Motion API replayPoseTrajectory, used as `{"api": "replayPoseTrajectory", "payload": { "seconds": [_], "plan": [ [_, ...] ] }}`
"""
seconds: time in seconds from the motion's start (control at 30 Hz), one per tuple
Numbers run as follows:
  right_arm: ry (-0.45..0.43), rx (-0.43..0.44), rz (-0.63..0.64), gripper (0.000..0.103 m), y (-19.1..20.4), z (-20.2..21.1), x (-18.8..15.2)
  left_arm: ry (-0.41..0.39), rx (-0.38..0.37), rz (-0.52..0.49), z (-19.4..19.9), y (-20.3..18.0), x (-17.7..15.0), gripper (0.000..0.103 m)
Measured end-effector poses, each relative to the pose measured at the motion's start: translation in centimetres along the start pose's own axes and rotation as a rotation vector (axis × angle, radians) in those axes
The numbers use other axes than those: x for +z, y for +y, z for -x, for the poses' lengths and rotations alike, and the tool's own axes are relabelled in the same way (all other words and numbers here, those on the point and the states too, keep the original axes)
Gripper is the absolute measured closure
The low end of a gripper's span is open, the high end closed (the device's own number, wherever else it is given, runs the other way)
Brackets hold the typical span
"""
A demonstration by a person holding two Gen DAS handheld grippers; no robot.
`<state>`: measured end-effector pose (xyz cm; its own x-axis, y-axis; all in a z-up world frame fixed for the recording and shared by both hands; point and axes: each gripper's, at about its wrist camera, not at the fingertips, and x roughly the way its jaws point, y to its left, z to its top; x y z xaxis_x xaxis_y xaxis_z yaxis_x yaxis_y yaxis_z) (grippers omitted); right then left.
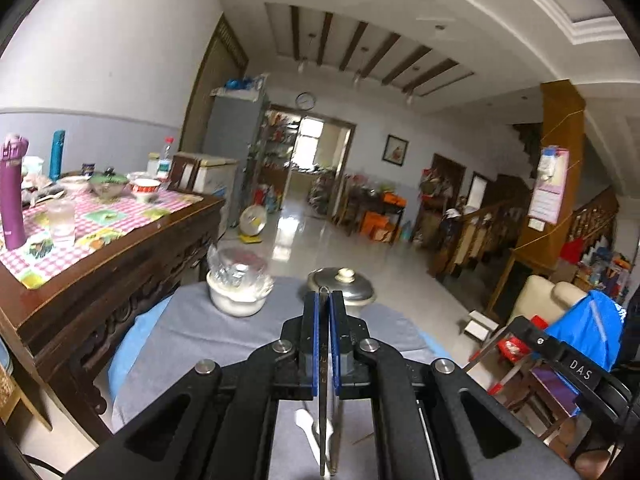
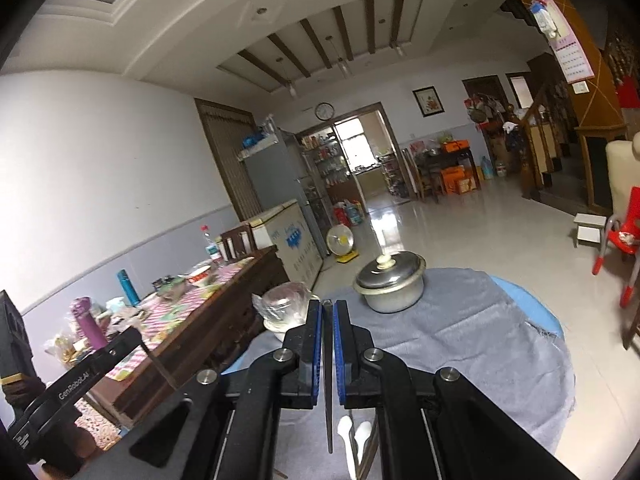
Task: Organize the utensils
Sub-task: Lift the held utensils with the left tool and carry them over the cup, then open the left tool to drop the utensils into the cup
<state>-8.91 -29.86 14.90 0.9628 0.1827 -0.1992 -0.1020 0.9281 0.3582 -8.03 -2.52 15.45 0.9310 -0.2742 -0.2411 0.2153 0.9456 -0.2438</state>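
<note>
My left gripper (image 1: 324, 294) is shut on a flat metal utensil (image 1: 323, 412) whose handle runs down between the blue pads, held above the grey cloth (image 1: 192, 332). My right gripper (image 2: 328, 304) is shut on a dark thin chopstick (image 2: 328, 400) that hangs down below the pads. White plastic spoons (image 2: 352, 436) lie on the cloth under the right gripper; one white spoon (image 1: 306, 424) shows under the left one. The other gripper's body shows at each view's edge.
A lidded metal pot (image 2: 390, 284) and a white bowl with a plastic-wrapped glass (image 1: 238, 284) stand at the far side of the cloth-covered round table (image 2: 532, 300). A wooden table (image 1: 120, 248) with bowls, bottles and a checked cloth stands left. A red chair (image 2: 620, 236) is right.
</note>
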Motion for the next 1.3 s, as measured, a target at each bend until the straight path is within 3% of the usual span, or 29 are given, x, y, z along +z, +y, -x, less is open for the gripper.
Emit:
{"api": "replayPoseTrajectory", "payload": {
  "seconds": [0.27,0.6,0.8,0.83,0.87,0.9,0.93,0.97,1.03,1.13,1.3],
  "plan": [
    [0.039,0.047,0.044,0.097,1.8,3.8,-0.9,0.035,-0.039,-0.011,1.0,-0.7,-1.7,0.098],
    [0.213,0.010,0.127,0.096,3.1,1.3,-6.4,0.208,-0.022,-0.020,-2.1,-0.4,-7.0,0.098],
    [0.292,0.038,0.073,0.096,2.1,0.8,-7.2,0.267,-0.053,0.010,-1.9,0.8,-7.7,0.095],
    [0.289,0.050,0.049,0.094,1.7,1.2,-6.9,0.257,-0.055,0.011,-1.5,1.1,-7.4,0.090],
    [0.278,0.057,0.026,0.085,1.4,1.5,-6.6,0.247,-0.052,0.011,-1.2,1.1,-7.2,0.085],
    [0.263,0.060,0.008,0.079,1.2,1.8,-6.2,0.231,-0.045,0.012,-0.6,1.3,-6.8,0.071],
    [0.228,0.066,-0.018,0.067,0.7,2.6,-5.6,0.208,-0.039,0.015,0.0,1.6,-6.4,0.063],
    [0.194,0.066,-0.033,0.055,0.4,3.3,-5.2,0.187,-0.034,0.018,0.6,1.8,-6.2,0.062],
    [0.107,0.045,-0.050,0.053,-0.1,4.7,-4.5,0.141,-0.010,0.018,2.1,2.3,-5.6,0.058],
    [0.047,-0.010,-0.082,0.053,-1.1,5.8,-3.9,0.103,0.034,0.034,3.3,3.3,-5.3,0.047],
    [0.052,-0.100,-0.211,0.053,-4.8,5.4,-4.0,0.103,0.124,0.084,3.6,6.1,-5.8,0.045]
  ]
}}
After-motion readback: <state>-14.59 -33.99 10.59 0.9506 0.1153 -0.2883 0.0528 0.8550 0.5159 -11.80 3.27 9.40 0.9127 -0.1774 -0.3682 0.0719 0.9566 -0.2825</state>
